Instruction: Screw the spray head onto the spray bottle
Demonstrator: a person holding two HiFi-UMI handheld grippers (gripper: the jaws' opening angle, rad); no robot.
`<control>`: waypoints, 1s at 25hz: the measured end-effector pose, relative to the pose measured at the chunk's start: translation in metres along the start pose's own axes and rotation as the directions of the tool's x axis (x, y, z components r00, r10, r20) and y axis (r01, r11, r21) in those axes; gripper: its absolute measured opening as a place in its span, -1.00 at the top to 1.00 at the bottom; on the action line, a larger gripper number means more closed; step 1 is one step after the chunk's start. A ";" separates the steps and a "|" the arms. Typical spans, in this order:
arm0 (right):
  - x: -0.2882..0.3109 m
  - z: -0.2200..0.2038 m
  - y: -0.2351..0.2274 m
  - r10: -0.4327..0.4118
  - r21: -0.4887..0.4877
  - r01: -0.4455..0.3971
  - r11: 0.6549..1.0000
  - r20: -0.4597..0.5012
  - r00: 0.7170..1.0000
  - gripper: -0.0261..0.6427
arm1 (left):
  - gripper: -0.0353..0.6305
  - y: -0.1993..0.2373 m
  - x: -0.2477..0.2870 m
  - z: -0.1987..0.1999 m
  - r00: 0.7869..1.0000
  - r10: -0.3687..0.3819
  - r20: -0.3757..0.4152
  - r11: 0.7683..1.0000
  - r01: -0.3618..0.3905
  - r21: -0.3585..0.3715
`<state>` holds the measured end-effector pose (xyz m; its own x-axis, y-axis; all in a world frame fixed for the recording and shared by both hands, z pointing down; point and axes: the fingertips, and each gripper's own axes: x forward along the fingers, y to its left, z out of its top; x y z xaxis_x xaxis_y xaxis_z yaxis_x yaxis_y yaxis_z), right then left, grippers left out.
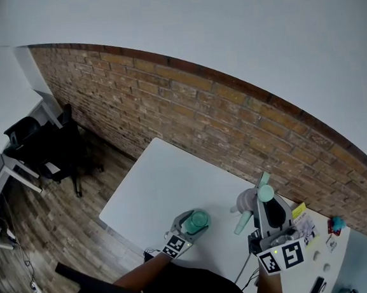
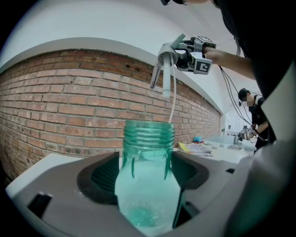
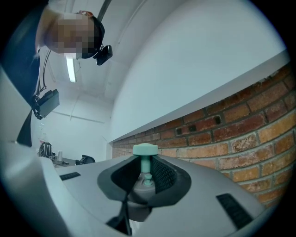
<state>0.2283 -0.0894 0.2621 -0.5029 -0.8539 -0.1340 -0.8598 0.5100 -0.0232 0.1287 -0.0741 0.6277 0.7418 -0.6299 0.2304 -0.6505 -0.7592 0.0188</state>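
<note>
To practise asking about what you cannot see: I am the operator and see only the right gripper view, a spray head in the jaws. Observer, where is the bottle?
Observer: The left gripper holds the green spray bottle, neck up and uncapped.
Operator: Is the head on it yet?
Observer: No; the left gripper view shows the spray head held well above the neck.
Operator: And its tube?
Observer: A thin tube hangs from it toward the bottle's rim.
</note>
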 end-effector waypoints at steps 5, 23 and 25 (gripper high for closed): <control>0.003 0.006 0.006 0.012 0.001 -0.012 1.000 0.009 1.000 0.72 | -0.10 -0.002 0.000 0.000 1.000 -0.007 -0.003 1.000 0.007 -0.006; 0.008 0.015 0.024 0.041 0.046 -0.043 0.998 0.044 0.998 0.72 | -0.11 0.000 -0.002 0.001 1.000 -0.019 0.005 1.000 0.019 0.001; 0.009 0.016 0.027 0.045 0.046 -0.047 0.998 0.046 0.998 0.72 | -0.11 0.000 -0.002 0.000 1.000 -0.021 0.007 1.000 0.021 0.000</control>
<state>0.2023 -0.0815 0.2444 -0.5365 -0.8245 -0.1800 -0.8303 0.5539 -0.0624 0.1271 -0.0731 0.6270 0.7564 -0.6148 0.2233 -0.6348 -0.7723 0.0240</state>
